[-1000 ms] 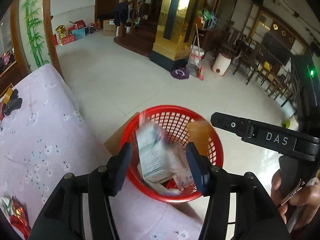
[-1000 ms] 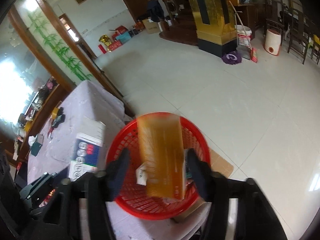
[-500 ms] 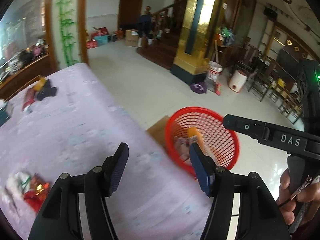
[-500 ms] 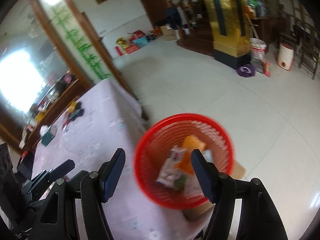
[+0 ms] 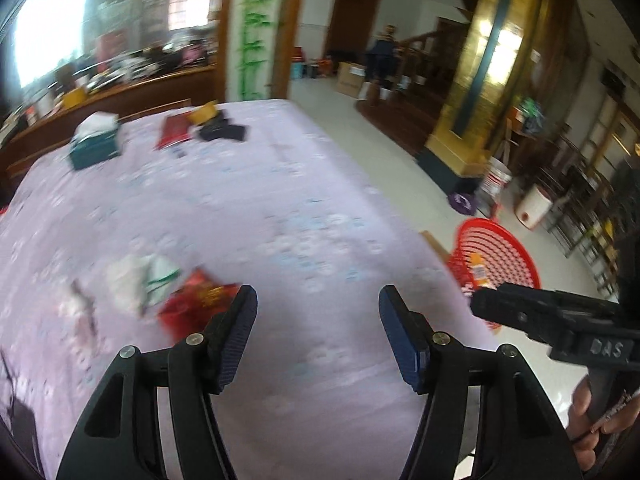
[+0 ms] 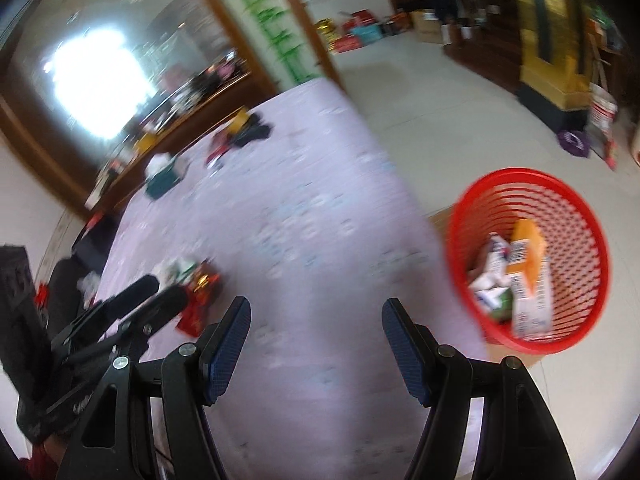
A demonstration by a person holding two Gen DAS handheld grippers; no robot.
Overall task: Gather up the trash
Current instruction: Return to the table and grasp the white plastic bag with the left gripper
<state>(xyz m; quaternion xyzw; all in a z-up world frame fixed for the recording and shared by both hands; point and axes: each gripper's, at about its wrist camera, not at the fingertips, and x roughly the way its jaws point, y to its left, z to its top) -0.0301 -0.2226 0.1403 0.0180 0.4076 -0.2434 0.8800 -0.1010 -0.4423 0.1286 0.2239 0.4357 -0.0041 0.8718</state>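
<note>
Two claws, both empty and parted, over the lilac tablecloth (image 5: 248, 200).

Your left gripper (image 5: 318, 320) stands wide, its jaws having just been opening, with nothing between them; only cloth shows in the gap. The remaining trash, a red wrapper (image 5: 192, 300) with a white-and-green wrapper (image 5: 140, 284) against it, lies at lower left of the left-wrist frame, just beside the left finger, not inside the gap. Your right gripper (image 6: 316, 328) is likewise parted and holds nothing; in its frame the same wrappers sit at lower left, beyond the left claw's tips. The red basket (image 6: 576, 200) stands at right of that frame, off the table edge, with an orange carton (image 6: 528, 256) and other packets in it. A teal tissue box (image 5: 94, 148) sits at upper left, well apart.
</note>
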